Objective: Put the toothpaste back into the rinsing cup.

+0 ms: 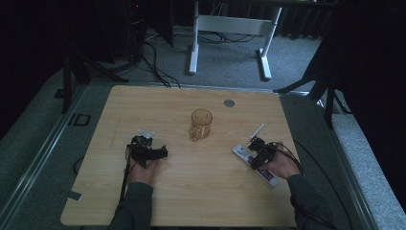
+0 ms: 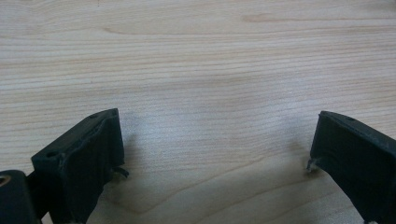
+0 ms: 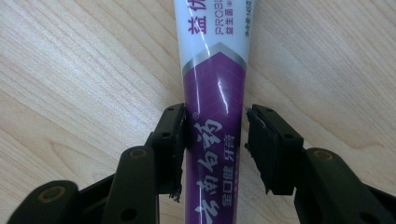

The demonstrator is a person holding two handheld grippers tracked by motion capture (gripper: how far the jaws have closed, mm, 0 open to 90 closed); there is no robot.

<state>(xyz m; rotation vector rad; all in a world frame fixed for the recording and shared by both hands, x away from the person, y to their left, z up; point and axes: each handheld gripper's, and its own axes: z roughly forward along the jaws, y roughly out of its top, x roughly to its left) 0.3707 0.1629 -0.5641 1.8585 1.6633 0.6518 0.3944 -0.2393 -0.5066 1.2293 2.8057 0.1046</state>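
**Right jaws around the toothpaste tube, left ones wide over bare wood**

So in the right gripper view, your right gripper (image 3: 215, 140) had its jaws on either side of the purple-and-white toothpaste tube (image 3: 212, 84). The left-hand pad looked like it was touching the tube's edge, the other one sat just beside it with a sliver of a gap, so I couldn't really call it clamped. The tube lay flat on the wooden table (image 3: 70, 70), its long axis running straight up between the jaws and away from the camera, purple part near the jaws, white part farther out.

From the high view, the tube (image 1: 242, 153) lay on the right side of the table on a diagonal, one end toward the middle, the other toward the near right edge. A thin white stick-like thing (image 1: 257, 131) lay just past it; too small to say what it was.

Your left gripper (image 2: 215, 154) had its jaws spread wide apart, nothing between them, hovering low over plain wood.

The amber glass mug (image 1: 201, 124) stood upright mid-table, between the two grippers and a bit farther out. Couldn't make out anything inside it.

Your left hand (image 1: 142, 168) rested on the table's left side, forearm coming straight in. Your right hand (image 1: 282, 165) was angled inward toward the centre.
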